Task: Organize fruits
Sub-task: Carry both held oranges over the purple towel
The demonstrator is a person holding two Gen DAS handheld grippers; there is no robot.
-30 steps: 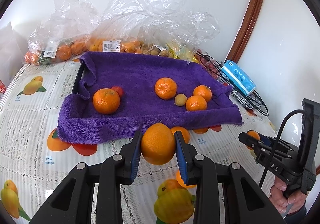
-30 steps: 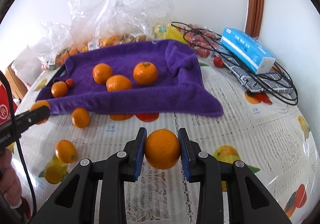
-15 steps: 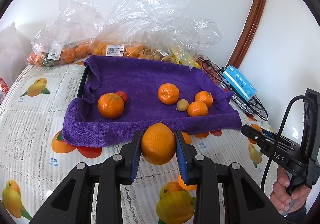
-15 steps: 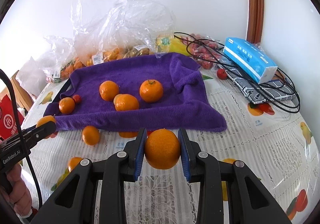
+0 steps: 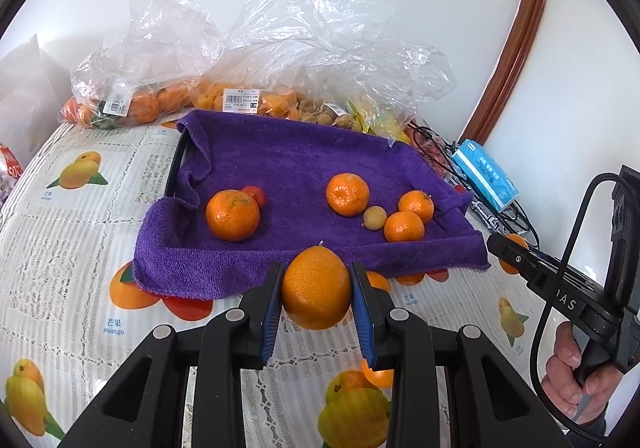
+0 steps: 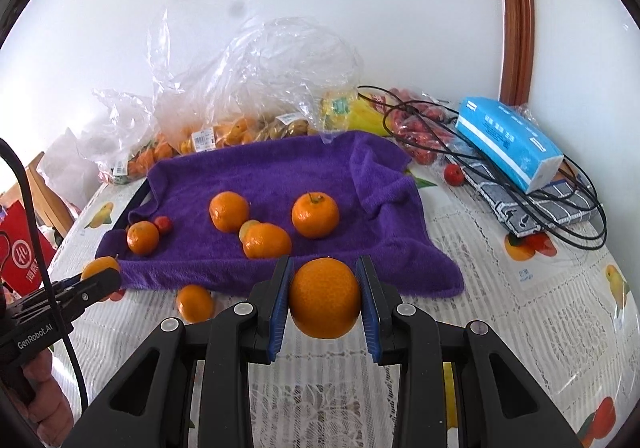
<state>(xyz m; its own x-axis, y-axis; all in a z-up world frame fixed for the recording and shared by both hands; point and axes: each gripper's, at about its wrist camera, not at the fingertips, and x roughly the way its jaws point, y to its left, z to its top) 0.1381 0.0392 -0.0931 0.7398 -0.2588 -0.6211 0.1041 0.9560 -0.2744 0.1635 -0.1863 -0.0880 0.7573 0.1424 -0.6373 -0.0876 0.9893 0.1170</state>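
Note:
My left gripper point(image 5: 316, 288) is shut on an orange mandarin point(image 5: 316, 290), held above the tablecloth just in front of the purple towel point(image 5: 296, 163). My right gripper point(image 6: 324, 298) is shut on another mandarin point(image 6: 325, 298), also short of the towel's near edge point(image 6: 360, 268). On the towel lie several mandarins point(image 5: 233, 214) point(image 5: 347, 194), a small yellowish fruit point(image 5: 375, 216) and a small red one point(image 5: 256, 193). A loose mandarin point(image 6: 195, 303) rests on the tablecloth in front of the towel. The right gripper shows at the right edge of the left wrist view point(image 5: 505, 248).
Clear plastic bags of fruit point(image 5: 244, 99) line the wall behind the towel. A blue tissue pack point(image 6: 508, 143), black cables point(image 6: 560, 207) and a striped cloth lie to the right, with small red fruits nearby point(image 6: 454, 173). A red box point(image 6: 20, 260) stands at far left.
The right gripper has risen a little with its mandarin, so the towel sits lower and nearer in its view. The left gripper has stayed almost in place with its mandarin.

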